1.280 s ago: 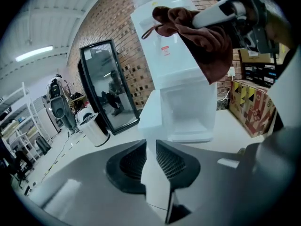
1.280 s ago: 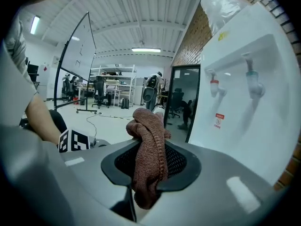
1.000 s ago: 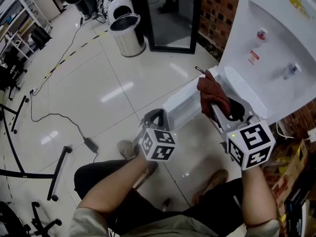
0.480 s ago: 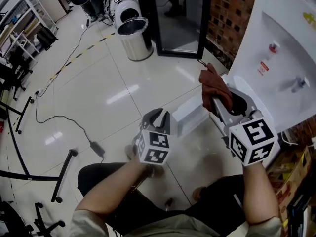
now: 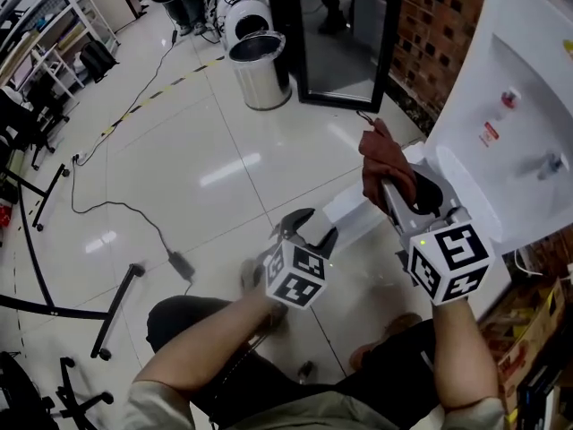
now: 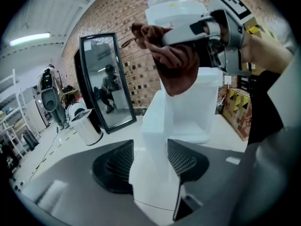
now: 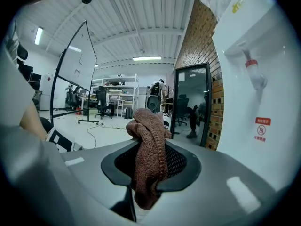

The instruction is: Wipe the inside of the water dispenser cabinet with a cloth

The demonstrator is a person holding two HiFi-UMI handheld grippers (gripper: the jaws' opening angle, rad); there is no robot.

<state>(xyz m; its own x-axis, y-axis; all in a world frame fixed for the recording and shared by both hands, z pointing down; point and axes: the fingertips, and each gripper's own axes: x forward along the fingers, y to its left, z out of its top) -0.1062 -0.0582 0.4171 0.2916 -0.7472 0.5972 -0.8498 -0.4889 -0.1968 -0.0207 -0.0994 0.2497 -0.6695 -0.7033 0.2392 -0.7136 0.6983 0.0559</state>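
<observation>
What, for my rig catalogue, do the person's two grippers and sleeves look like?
The left gripper and right gripper have grey bodies and black mesh-textured jaw pads. Each carries a white cube with black square markers. The person wears pale short sleeves.

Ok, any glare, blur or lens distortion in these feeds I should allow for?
Head view: sharp, with bright light streaks on the glossy floor. Left gripper view: strong fisheye, dark corners, the mirror looks bowed, and the white cabinet door up close is washed out. Right gripper view: same fisheye; the cloth is crisp, the dispenser bright but readable.
</observation>
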